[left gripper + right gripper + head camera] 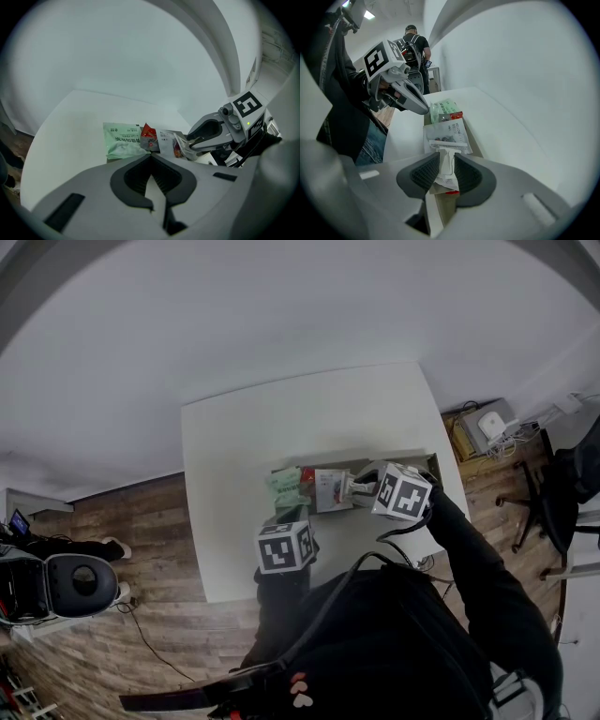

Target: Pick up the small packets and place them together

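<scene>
Left tool: my left gripper (150, 157) has its jaws closed tip to tip, with nothing in them. It hangs just short of the row of packets, angled down toward it.
Right tool: my right gripper (446, 154) has its jaws a narrow way apart. The pads sit close on either side of one packet without squeezing it.
Between the right jaws: a small white sachet (445, 165), crumpled and standing on edge. Its far end reaches the near edge of the next packet.
Row of packets: from the right gripper view I see, going away from the sachet, a white printed packet (447, 133), a red packet (457, 115) and a green packet (446, 108). Each touches or overlaps its neighbour.
Resting place: all of them lie on a tan board (446, 207), which sits on the white table (281, 418).
Side by side: in the head view the green packet is at my left end of the row, and the sachet is at my right end.
Background: a person (412, 44) with a backpack stands beyond the far end of the table.
</scene>
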